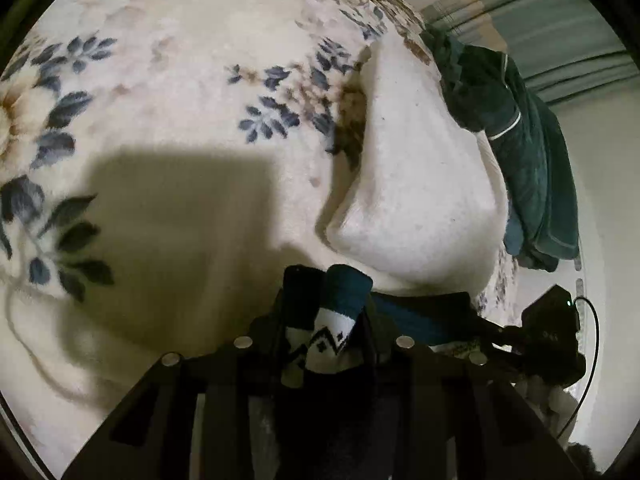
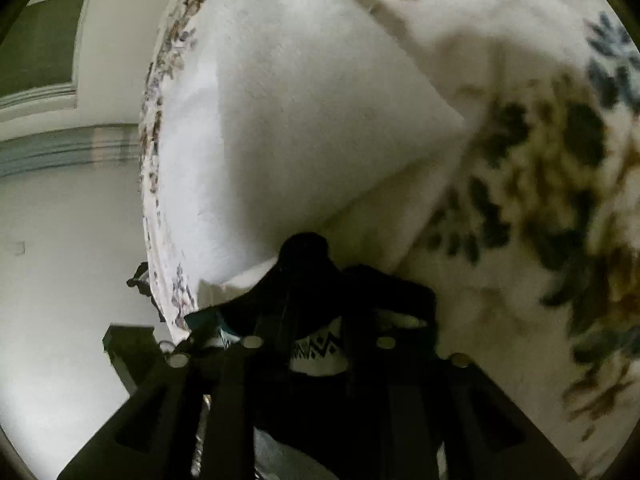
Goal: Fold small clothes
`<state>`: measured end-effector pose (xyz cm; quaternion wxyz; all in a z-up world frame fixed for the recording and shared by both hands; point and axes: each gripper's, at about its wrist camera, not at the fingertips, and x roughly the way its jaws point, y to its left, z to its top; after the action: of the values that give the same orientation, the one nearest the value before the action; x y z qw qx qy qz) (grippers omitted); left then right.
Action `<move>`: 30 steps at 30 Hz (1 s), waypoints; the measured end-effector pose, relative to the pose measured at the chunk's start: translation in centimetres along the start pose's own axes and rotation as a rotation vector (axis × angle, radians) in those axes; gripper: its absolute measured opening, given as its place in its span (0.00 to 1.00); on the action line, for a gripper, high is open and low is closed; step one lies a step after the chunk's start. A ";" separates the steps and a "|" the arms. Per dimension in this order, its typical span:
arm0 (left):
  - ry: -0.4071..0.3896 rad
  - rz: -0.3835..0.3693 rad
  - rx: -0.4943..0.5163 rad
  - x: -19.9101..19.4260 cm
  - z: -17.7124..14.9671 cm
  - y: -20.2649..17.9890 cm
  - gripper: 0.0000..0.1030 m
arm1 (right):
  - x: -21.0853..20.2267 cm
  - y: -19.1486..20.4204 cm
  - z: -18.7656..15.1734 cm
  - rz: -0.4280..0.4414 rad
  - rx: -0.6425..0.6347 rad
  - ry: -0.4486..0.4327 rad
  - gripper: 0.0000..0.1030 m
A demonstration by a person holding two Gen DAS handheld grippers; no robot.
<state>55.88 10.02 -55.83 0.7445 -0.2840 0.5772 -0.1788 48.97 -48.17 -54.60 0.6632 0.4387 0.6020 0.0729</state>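
A teal sock (image 1: 344, 292) with a white band and black zigzag pattern lies between the fingers of my left gripper (image 1: 332, 300), which is shut on its cuff end. The teal fabric stretches right toward my right gripper's body (image 1: 552, 332). In the right wrist view my right gripper (image 2: 320, 320) is shut on the same patterned sock (image 2: 320, 354), with a dark part of it (image 2: 306, 250) bunched over the fingertips. Both grippers hang low over the floral blanket (image 1: 180, 100).
A corner of the blanket is folded back and shows its white underside (image 1: 416, 168) (image 2: 288, 120). A dark green garment (image 1: 516, 152) lies at the bed's right edge. Past the edge are pale floor (image 2: 68, 280) and a striped curtain (image 1: 560, 24).
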 end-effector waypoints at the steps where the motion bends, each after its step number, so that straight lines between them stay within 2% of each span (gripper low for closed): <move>1: 0.002 0.010 0.005 -0.1 0.1 -0.2 0.29 | -0.7 -0.1 -0.3 -0.010 -0.025 -0.016 0.41; 2: 0.002 0.014 0.009 -0.2 0.1 -0.3 0.32 | -1.2 -0.1 -0.7 -0.018 -0.049 -0.024 0.49; 3: -0.004 0.027 0.016 -0.5 0.0 -0.5 0.35 | -1.6 -0.3 -1.1 -0.019 -0.067 -0.017 0.51; 5: -0.023 0.047 0.029 -0.7 0.3 -1.0 0.50 | -1.9 -0.5 -1.7 -0.013 -0.089 0.007 0.51; 7: -0.050 0.070 0.083 -1.2 0.2 -2.0 0.52 | -1.3 0.0 -2.4 -0.033 -0.162 0.056 0.51; 9: -0.040 0.096 0.125 -0.5 0.5 -2.7 0.52 | -0.9 0.6 -2.7 -0.095 -0.243 0.069 0.51; 10: -0.030 0.114 0.142 0.0 0.6 -2.9 0.52 | -0.5 1.0 -2.4 -0.118 -0.273 0.059 0.49; 12: -0.015 0.131 0.152 0.9 1.0 -3.0 0.52 | -0.4 1.6 -0.7 -0.115 -0.274 0.003 0.31; 14: -0.006 0.138 0.141 1.4 1.2 -2.7 0.52 | -0.1 2.1 1.2 -0.133 -0.262 -0.028 0.25; 15: -0.001 0.135 0.133 1.6 1.3 -2.5 0.52 | -0.1 2.2 1.7 -0.137 -0.259 -0.040 0.17; 17: -0.001 0.128 0.117 1.6 1.4 -2.2 0.52 | 0.0 1.9 3.2 -0.139 -0.224 -0.039 0.12; 19: 0.000 0.122 0.103 1.6 1.4 -1.9 0.52 | -0.1 1.2 4.6 -0.112 -0.167 -0.020 0.12; 21: -0.002 0.118 0.097 1.4 1.4 -1.9 0.52 | -1.0 1.3 5.2 -0.094 -0.164 -0.024 0.12; 24: -0.014 0.103 0.094 0.6 1.4 -2.0 0.52 | -2.7 1.3 4.3 -0.072 -0.173 0.004 0.13; 25: -0.020 0.104 0.098 0.2 1.4 -2.0 0.52 | -3.4 1.2 3.4 -0.066 -0.196 0.015 0.17; 26: -0.030 0.111 0.105 -0.2 1.3 -2.1 0.52 | -3.6 1.5 2.6 -0.073 -0.221 0.033 0.25; 27: -0.042 0.116 0.111 -0.8 1.2 -2.1 0.52 | -3.8 1.4 1.9 -0.092 -0.243 0.047 0.30; 28: -0.054 0.121 0.112 -1.5 1.0 -2.1 0.52 | -4.0 1.0 1.1 -0.132 -0.257 0.054 0.40; 30: -0.083 0.122 0.099 -3.4 0.1 -1.8 0.52 | -4.4 -0.5 -0.4 -0.150 -0.249 0.071 0.48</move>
<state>55.13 10.68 -52.07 0.7903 -0.2185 0.5526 -0.1495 47.22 -51.04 -51.63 0.6944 0.3038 0.6425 0.1128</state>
